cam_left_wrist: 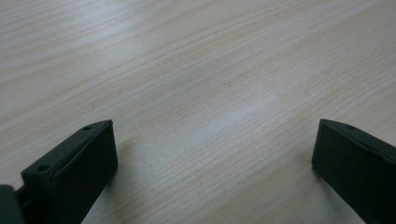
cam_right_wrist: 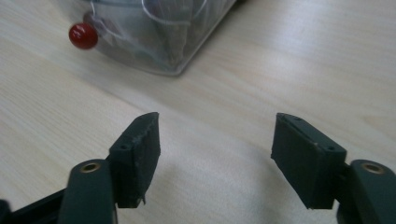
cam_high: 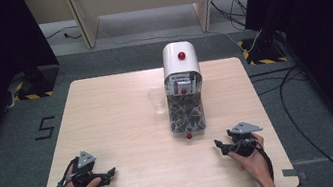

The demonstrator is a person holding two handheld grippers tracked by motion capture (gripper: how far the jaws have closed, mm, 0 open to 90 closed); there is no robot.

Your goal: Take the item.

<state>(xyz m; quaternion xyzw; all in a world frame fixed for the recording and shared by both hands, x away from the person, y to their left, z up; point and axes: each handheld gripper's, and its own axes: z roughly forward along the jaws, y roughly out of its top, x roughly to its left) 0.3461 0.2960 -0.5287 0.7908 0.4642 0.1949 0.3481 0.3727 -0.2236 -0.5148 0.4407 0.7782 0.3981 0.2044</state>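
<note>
High view: pale wooden table on grey floor — both hand-held grippers spread; empty.

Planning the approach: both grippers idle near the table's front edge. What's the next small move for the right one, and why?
Probably ease the right gripper forward toward the small red knob at the clear bin's near end. Its jaws stand open with nothing between them, and the right gripper view shows that knob ahead and to the left, apart from the jaws.

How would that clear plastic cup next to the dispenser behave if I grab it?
The clear cup looks thin-walled and empty, so probably light and easily squashed or tipped. Its smooth sides may slip. It stands close beside the dispenser.
</note>
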